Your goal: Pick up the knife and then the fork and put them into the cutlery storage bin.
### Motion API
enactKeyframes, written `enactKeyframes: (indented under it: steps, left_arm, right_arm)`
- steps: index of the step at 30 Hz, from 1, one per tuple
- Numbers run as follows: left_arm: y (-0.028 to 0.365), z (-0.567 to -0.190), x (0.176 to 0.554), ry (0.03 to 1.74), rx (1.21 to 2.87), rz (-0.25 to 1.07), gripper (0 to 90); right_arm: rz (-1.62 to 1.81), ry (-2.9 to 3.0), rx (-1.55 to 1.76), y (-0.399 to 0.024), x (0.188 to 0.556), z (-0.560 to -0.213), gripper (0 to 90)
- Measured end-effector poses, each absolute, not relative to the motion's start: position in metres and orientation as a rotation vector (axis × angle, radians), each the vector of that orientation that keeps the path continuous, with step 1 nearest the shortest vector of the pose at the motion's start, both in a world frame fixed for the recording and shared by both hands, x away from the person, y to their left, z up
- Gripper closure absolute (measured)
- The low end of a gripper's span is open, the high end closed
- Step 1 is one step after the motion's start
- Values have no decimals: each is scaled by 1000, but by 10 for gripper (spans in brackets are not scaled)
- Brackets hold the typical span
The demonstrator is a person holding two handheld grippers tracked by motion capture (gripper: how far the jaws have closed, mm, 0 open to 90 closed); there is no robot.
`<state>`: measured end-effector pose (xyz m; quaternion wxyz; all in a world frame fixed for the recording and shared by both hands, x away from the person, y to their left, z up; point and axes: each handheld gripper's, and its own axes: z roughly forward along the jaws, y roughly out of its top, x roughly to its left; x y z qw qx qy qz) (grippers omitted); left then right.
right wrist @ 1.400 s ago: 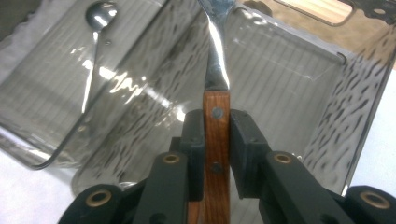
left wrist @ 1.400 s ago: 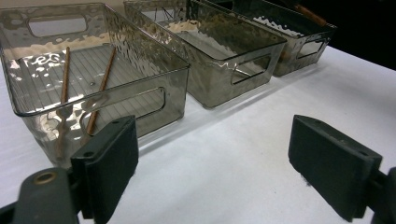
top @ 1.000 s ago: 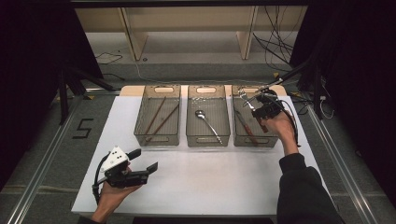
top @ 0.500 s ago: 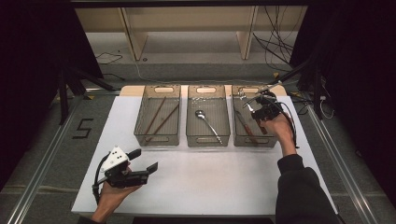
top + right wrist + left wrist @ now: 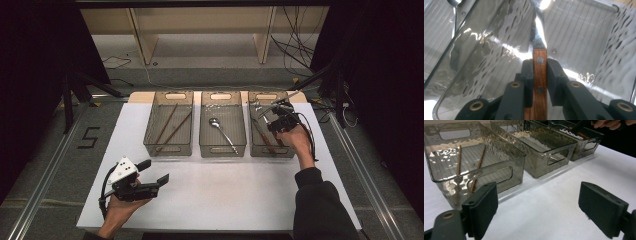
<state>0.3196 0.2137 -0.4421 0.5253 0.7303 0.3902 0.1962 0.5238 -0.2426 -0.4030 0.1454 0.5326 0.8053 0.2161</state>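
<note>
My right tool [image 5: 539, 72] clamped a wooden-handled knife [image 5: 539, 75] over the right-hand bin [image 5: 256, 145], upper right; my left tool [image 5: 156, 172] (lower left) gaped, holding nothing.

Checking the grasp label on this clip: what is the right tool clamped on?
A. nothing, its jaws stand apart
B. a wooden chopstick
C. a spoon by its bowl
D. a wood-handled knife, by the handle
D: in the right gripper view the right tool has both jaws pressed on the riveted wooden handle of a knife, its blade pointing into the right-hand bin.
</note>
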Motion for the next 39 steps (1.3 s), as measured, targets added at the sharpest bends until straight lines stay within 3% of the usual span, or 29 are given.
enactKeyframes:
  steps: [11,24,32,39]
  left_arm:
    - [214,-442,320,933,1749,470,158]
    - [214,-442,320,934,1748,470,158]
    - [213,-442,320,934,1747,469,158]
    - [213,-443,320,934,1746,466,158]
  right_arm:
    - [613,2358,1552,-240,525,-409,752]
    - [738,2356,1500,-238,516,-398,564]
    - [869,2337,1439,-233,497,-389,418]
    - [988,2302,1382,-228,476,-381,342]
